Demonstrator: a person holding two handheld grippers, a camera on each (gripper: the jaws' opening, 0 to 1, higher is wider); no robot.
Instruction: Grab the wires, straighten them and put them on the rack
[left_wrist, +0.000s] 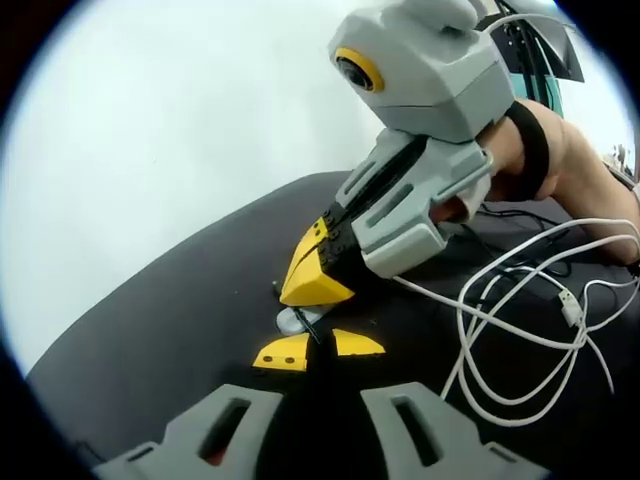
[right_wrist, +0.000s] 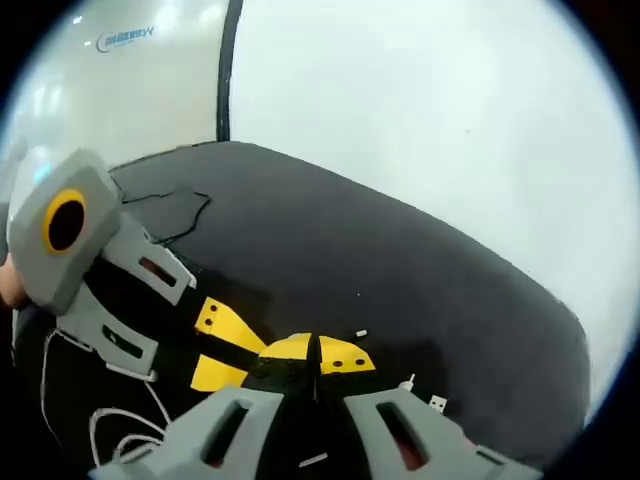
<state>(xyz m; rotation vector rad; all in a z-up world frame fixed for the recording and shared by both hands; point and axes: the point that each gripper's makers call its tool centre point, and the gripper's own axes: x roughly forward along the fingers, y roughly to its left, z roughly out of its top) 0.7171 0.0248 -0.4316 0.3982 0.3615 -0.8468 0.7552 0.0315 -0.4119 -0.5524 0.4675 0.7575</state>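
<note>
Left gripper view, up close: the left tongs (left_wrist: 315, 349) sit on the black tabletop (left_wrist: 170, 310), yellow tips pressed together on a thin black wire (left_wrist: 312, 325) that crosses between them. Right at those tips, the right tongs (left_wrist: 318, 270) come down from above, yellow jaws closed at the same spot, with a small white plug (left_wrist: 291, 320) peeking out beneath them. Just off to the side, a white cable (left_wrist: 520, 330) lies in loose loops on the tabletop, its connector (left_wrist: 570, 305) resting among the coils, and a hand (left_wrist: 540, 150) grips the right tool farther back. Right gripper view: the right tongs (right_wrist: 318, 353) are shut, tips meeting, the left tongs (right_wrist: 225, 345) angled in beside them. Small connectors (right_wrist: 425, 392) lie near the tabletop's edge, white cable (right_wrist: 110, 430) loops at the lower corner, and a thin black wire (right_wrist: 185, 215) trails farther back toward the far edge.
</note>
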